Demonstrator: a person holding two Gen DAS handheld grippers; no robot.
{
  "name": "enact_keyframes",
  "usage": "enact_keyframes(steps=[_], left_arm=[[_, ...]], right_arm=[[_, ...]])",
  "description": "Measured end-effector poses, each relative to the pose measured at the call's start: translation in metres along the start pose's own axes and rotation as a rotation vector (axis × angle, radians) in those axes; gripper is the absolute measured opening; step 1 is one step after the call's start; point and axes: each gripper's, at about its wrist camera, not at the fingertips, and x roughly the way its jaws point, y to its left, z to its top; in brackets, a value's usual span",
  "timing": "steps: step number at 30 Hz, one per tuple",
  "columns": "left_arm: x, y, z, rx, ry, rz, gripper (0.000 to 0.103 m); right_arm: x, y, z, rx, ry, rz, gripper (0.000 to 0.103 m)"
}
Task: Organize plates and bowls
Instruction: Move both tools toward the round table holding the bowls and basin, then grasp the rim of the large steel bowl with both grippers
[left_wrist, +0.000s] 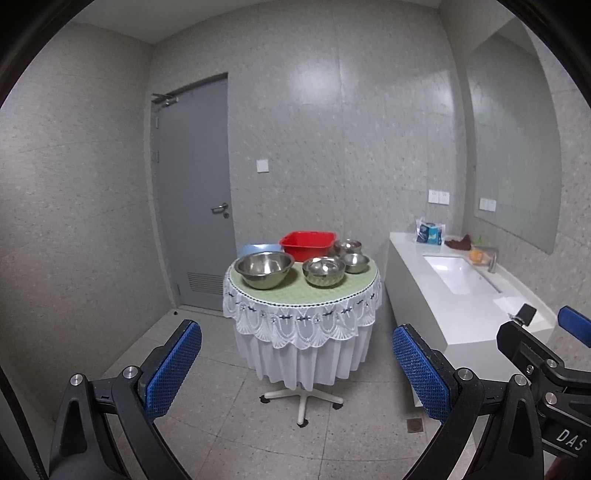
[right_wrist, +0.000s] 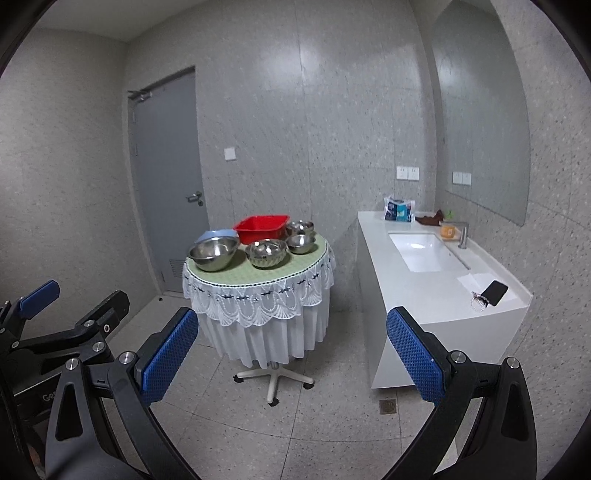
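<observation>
Fingers (left_wrist: 173, 369) spread wide, well apart from shiny steel bowls (left_wrist: 264, 269) on table (left_wrist: 303, 295).

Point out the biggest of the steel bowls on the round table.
It is the large steel bowl at the table's front left, plainly wider than the other three, which cluster to its right beside the red basin.

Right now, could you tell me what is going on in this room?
A person holds two hand-held grippers, left and right, both open and empty, some way back from a round table. Nothing is being handled yet. On the table sit four steel bowls, the largest at the left, plus a red tub and a blue basin behind.
</observation>
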Motion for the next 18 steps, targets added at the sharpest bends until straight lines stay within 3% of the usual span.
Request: enact_keyframes(steps=[5,13,18], left_arm=[[0.083,0.021,0.033,0.01,0.005,-0.041,0.102],[0.25,0.08,0.113,0.028,0.012,-0.108,0.102],[0.345,0.122,0.137,0.007,0.076,-0.082,0.102]], right_arm=[[0.066,0.007,0.017,0.027,0.026,-0.026,0.103],[0.179,0.035,0.069,0.072,0.058,-0.053,0.103],[0.251,0.061,0.087,0.061,0.097,-0.029,0.103]])
